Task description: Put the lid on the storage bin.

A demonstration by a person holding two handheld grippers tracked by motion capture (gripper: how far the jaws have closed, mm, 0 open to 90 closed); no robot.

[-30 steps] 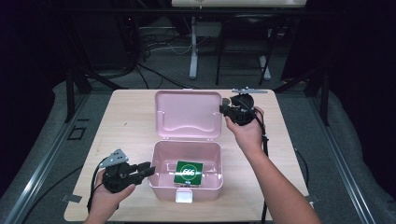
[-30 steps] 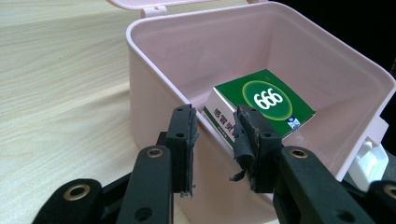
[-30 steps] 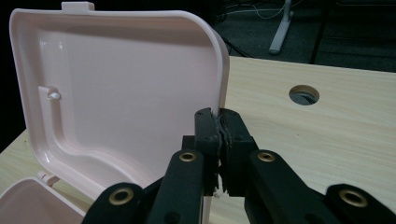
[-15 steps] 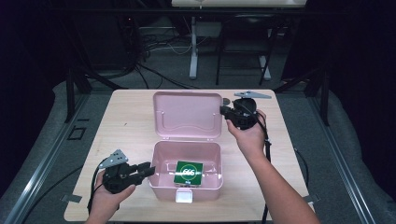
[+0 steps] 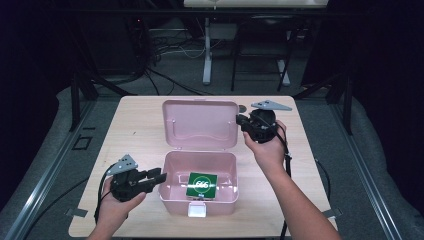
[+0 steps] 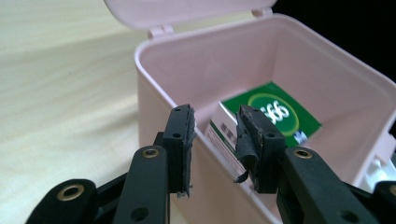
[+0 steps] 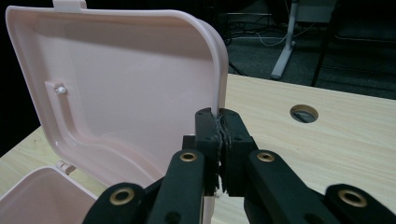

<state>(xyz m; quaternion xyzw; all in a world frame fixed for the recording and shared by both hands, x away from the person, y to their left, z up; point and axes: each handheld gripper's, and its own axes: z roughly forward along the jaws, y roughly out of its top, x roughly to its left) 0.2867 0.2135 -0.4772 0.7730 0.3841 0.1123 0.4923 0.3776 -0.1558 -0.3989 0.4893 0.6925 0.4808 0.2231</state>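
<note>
Dark floor with cables and metal stands surrounds a pale wooden bench (image 5: pixel 145 125) in the high view. On it sits a pink box (image 5: pixel 200 186), open, with its lid (image 5: pixel 200 122) standing up at the back. A green card (image 5: pixel 202 184) with a white ring lies inside, toward the box's right half. The left tongs (image 5: pixel 159 177) are held just beside the box's left wall, pointing at it, in the person's left hand (image 5: pixel 112 207). The right tongs (image 5: pixel 241 121) meet the lid's right edge, held in the right hand (image 5: pixel 268 150).

From the left gripper view, the left tongs (image 6: pixel 215 135) stand apart with nothing between them, straddling the near wall of the pink box (image 6: pixel 154 88): one jaw outside it, one over the inside. Whether they touch the wall I cannot tell. The green card (image 6: pixel 280 114) lies on the box floor beyond them.

From the right gripper view, the right tongs (image 7: pixel 219 133) are clamped on the thin edge of the lid (image 7: pixel 116 84), whose inner face is turned toward the camera. A round hole (image 7: pixel 303 113) shows in the bench (image 7: pixel 336 140) beyond, and a corner of the pink box (image 7: pixel 42 196) sits at lower left.
</note>
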